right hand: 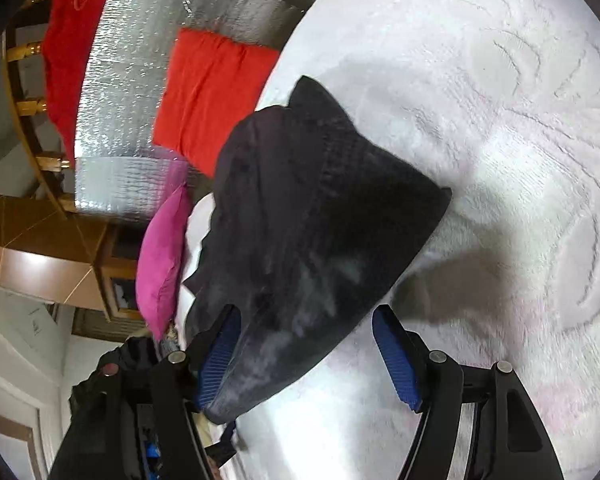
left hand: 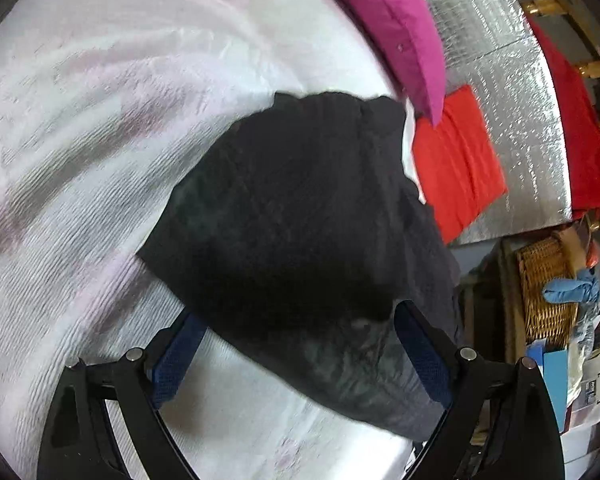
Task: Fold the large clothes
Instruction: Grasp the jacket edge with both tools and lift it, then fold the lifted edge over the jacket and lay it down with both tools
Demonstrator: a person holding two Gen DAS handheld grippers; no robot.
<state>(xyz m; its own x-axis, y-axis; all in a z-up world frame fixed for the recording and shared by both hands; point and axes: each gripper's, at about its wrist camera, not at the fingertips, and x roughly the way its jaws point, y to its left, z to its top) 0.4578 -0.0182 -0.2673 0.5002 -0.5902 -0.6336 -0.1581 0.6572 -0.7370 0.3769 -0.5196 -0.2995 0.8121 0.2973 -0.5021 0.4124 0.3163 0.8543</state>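
**Black garment on the bedspread, between both grippers' spread jaws**

A white textured bedspread (left hand: 80,152) fills most of both views and carries everything else. In the right wrist view it shows stitched curved patterns and faint pink patches.

Beyond its far edge lies a sheet of silver foil insulation (left hand: 512,92), with a dark red cloth (left hand: 580,136) hanging over a wooden railing behind it.

The black garment (left hand: 292,208) is bunched in a heap on the bedspread, near that far edge. Its lower, greyer part reaches down between the fingers of each gripper.

A bright red folded cloth (left hand: 456,164) lies on the foil, just beside the black garment. A magenta cushion (left hand: 396,28) stands at the bedspread's edge, near both.

At the right of the left wrist view a wicker basket (left hand: 544,284) holds a blue item; what it is I cannot tell.

The left gripper (left hand: 300,344) has its jaws wide apart, the garment lying between the blue pads without being pinched. The right gripper (right hand: 304,352) also stands wide; the cloth rests against its left pad (right hand: 220,356), while the right pad is clear of it.
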